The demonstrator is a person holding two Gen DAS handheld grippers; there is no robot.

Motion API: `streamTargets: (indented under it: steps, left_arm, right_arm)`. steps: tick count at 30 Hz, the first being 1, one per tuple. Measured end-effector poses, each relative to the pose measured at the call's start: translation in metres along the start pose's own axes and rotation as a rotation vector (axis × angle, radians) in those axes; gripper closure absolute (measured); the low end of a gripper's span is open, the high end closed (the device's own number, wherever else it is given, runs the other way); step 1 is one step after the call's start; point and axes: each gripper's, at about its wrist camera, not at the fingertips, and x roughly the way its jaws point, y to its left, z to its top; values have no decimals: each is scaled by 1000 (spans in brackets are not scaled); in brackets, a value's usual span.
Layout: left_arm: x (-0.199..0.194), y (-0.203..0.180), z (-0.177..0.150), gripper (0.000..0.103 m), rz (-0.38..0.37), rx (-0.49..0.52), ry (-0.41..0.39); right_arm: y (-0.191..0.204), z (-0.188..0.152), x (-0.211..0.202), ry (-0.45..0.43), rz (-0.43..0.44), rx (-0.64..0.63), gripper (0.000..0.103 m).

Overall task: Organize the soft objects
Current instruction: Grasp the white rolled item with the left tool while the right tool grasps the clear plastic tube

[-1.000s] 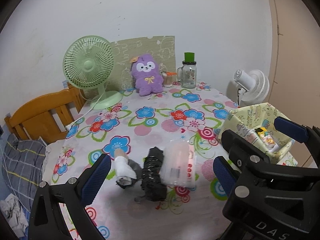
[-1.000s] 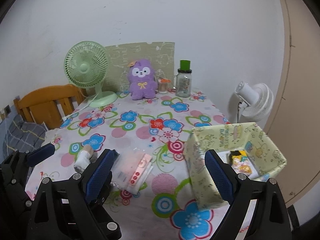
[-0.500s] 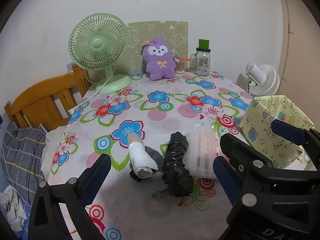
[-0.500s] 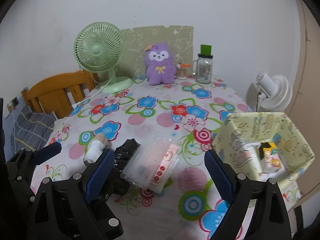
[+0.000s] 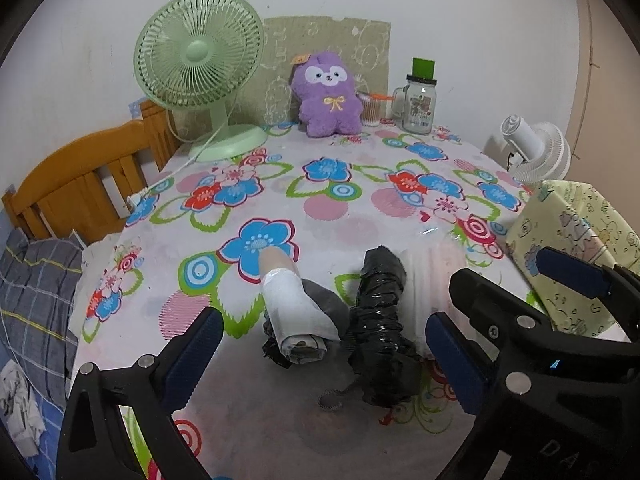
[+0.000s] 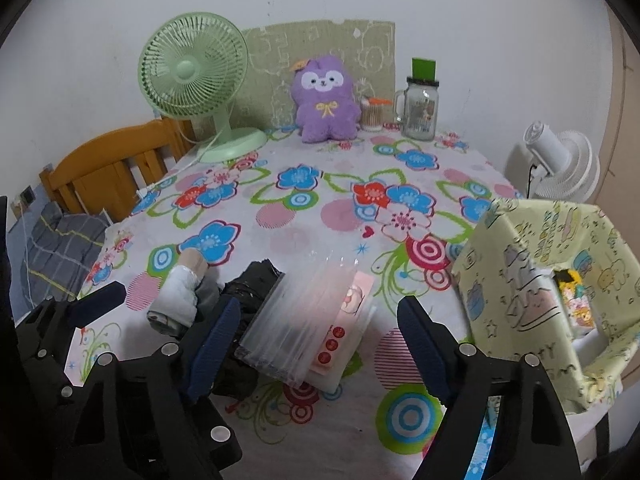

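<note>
Left tongs [image 5: 318, 354] stand wide apart and hold nothing, their blue pads low over the near part of the worktop [image 5: 332, 208]. Between and just beyond the pads lie three soft things side by side: a white rolled cloth bundle [image 5: 294, 312] with a beige end pointing far, resting on something grey; a crinkled black plastic-wrapped roll [image 5: 380, 320] to its right; and a clear plastic pack [image 5: 430, 276] further right, partly hidden by the right tongs' black frame. A pale yellow cartoon-print fabric box [image 5: 568, 248] stands at the right edge. On the far side of the floral cloth are a green desk fan [image 5: 200, 64], a purple plush toy [image 5: 326, 94] and a glass jar with a green lid [image 5: 419, 100].

From the right wrist, the right tongs [image 6: 318, 344] are closing but still wide, and the clear plastic pack [image 6: 316, 320] lies between the pads with neither pressing on it. It is ribbed and see-through, with a pink card and red dots inside. The black roll [image 6: 252, 286] touches its left side, and the white bundle [image 6: 178, 296] lies further left. The fabric box [image 6: 520, 280] stands open to the right, colourful items showing inside.
</note>
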Motion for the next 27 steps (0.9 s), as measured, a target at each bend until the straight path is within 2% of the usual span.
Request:
streamTargets:
  steps: [8,18,23,25,27]
  left_arm:
    - [23,2,1,5,12,-9,42]
    - [43,-3,2,5,7,9,76]
    - [54,-5,1,5,9,13,101]
    - [54,-5,1,5,7,11,102]
    - [54,-6,2,5,8,14,99]
  right_arm:
    - [-5,1,25,45,1,15,25]
    - [-6,3,57,123,32,35,35]
    - [-1,2,63,134,40,10,49]
    - [2,2,63,125,50,-5,67]
    - [3,3,62,123,54,-17,79]
